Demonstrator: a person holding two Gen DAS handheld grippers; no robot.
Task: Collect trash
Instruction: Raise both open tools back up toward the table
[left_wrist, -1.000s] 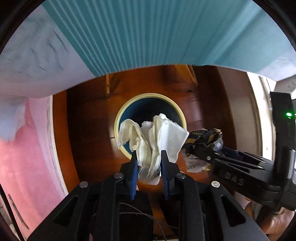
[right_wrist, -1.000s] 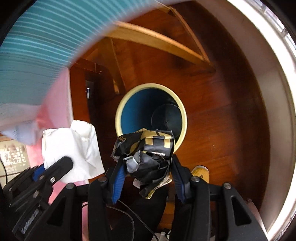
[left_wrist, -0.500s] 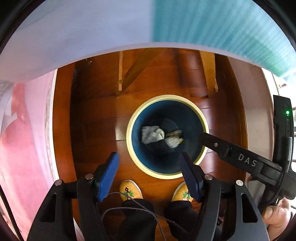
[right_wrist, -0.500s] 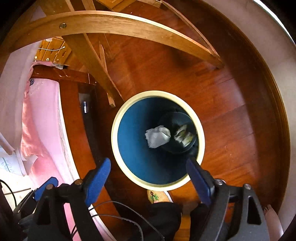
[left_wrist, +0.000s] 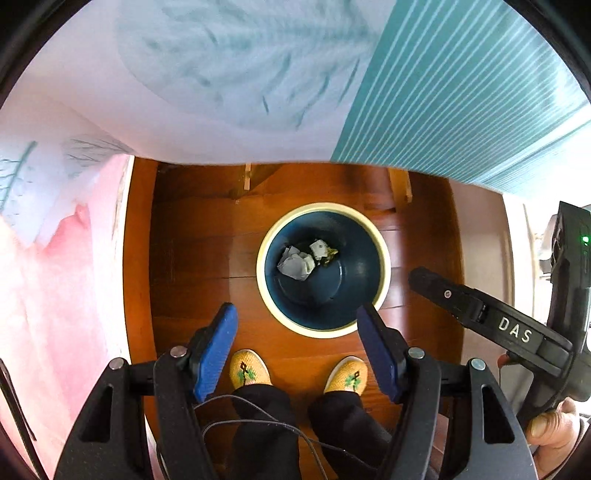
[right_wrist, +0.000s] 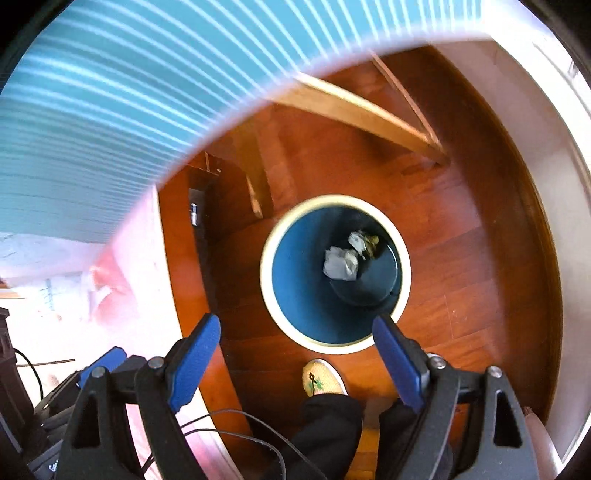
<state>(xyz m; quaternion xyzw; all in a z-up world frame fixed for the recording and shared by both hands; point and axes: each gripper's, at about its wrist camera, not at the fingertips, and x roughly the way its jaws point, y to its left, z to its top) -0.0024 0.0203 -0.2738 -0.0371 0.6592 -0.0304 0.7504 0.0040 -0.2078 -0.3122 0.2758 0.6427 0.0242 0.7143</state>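
bin (left_wrist: 384, 271) on the wooden floor (left_wrist: 184, 266) below me, cream rim, dark blue inside. my left gripper (left_wrist: 297, 317) points down near its rim, fingers spread wide with nothing between them. my right gripper (right_wrist: 297, 328) is spread too and empty; both have just been opening. white crumpled paper (left_wrist: 295, 263) lies at the bottom of the bin, with a darker wrapper (left_wrist: 325, 252) touching it, i think, though it's small and dim. yellow slippers (left_wrist: 248, 369) stand just beside the bin.
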